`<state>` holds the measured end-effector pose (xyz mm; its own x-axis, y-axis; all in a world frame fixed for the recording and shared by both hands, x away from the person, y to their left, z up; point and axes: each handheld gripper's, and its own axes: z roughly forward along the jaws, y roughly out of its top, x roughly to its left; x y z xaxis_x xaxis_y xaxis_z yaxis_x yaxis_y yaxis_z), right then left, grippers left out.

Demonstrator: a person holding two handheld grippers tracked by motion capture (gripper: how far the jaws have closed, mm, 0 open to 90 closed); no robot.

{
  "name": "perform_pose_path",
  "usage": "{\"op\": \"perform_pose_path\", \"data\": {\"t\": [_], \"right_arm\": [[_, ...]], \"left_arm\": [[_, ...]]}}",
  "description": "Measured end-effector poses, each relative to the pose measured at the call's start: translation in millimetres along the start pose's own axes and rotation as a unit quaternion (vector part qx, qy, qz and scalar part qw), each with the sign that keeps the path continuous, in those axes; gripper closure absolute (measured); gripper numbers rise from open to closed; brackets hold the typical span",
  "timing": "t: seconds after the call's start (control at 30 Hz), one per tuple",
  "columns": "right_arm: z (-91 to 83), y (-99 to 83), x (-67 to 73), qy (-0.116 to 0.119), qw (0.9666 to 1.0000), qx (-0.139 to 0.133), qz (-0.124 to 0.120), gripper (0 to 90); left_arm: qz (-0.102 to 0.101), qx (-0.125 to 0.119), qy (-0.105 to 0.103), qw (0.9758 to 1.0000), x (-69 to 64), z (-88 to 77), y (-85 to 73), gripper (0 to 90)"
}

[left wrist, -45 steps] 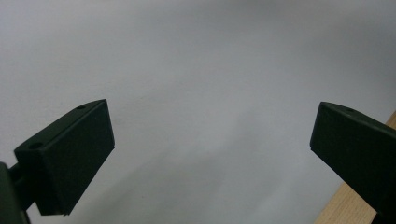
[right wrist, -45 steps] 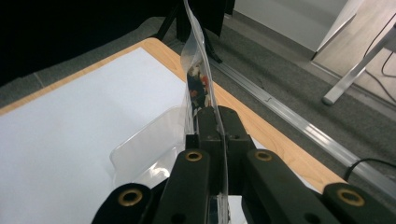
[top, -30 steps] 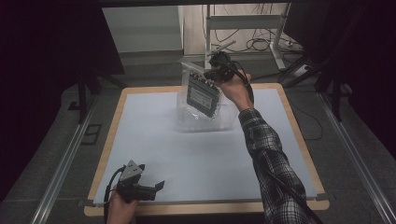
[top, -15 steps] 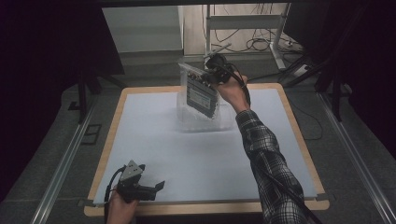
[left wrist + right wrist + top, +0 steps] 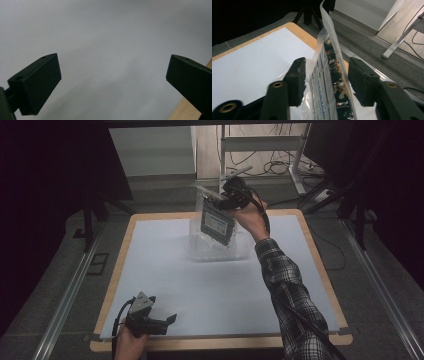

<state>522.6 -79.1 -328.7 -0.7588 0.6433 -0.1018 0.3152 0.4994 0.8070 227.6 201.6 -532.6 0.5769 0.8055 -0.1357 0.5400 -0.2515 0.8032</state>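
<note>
Plastic bag (image 5: 216, 227) stands upright near the far edge of the table (image 5: 116, 270), a little right of that edge's middle, on the white sheet (image 5: 200, 290) that covers the top. Inside it sits a flat pack (image 5: 218, 222) with a dark frame and a pale printed face, tilted, its upper end toward my right claw (image 5: 226, 199). I hold that claw at the bag's top. In the right gripper view, the bag (image 5: 329, 75) rises between my 2 black jaws, with the pack (image 5: 322, 100) and its printed strip inside. The jaws have just been opening; a gap shows between the right pad and the plastic, while the left pad lies at the crumpled film, and I cannot tell whether it presses. So this claw (image 5: 325, 77) stands loose around the bag's top, not clamped.

My left claw (image 5: 167, 321) rests at the near edge of the table, close to the near-left corner, well apart from the bag. In the left gripper view, its 2 jaws spread wide over the bare sheet (image 5: 107, 50), with nothing between them, and a sliver of the wooden table edge (image 5: 186, 111) shows beside the right jaw.
</note>
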Motion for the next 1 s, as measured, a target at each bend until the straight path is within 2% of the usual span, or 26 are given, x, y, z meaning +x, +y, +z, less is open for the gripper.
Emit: {"op": "perform_pose_path", "data": {"t": [0.13, 0.4, 0.77, 1.0], "right_arm": [[-4.3, -0.7, -2.3, -0.009, 0.9999, -0.008, -0.002, 37.4], [-16.3, -2.0, -7.6, -0.017, 0.9997, -0.019, 0.003, 31.7], [-33.1, -2.2, -1.3, 0.000, 0.9996, -0.030, -0.003, 26.4], [-43.6, -1.8, 7.6, 0.011, 0.9995, -0.027, -0.012, 23.6]], "left_arm": [[-0.001, 0.000, 0.000, 1.0000, -0.1, 0.3, 0.1, 0.0], [-0.001, 0.001, 0.000, 1.0000, -0.2, 0.8, 0.1, 0.0], [-0.001, 0.005, 0.000, 1.0000, -0.6, 0.5, 0.3, 0.0], [-0.001, 0.007, -0.005, 1.0000, -3.9, -0.6, 2.1, 0.0]]}}
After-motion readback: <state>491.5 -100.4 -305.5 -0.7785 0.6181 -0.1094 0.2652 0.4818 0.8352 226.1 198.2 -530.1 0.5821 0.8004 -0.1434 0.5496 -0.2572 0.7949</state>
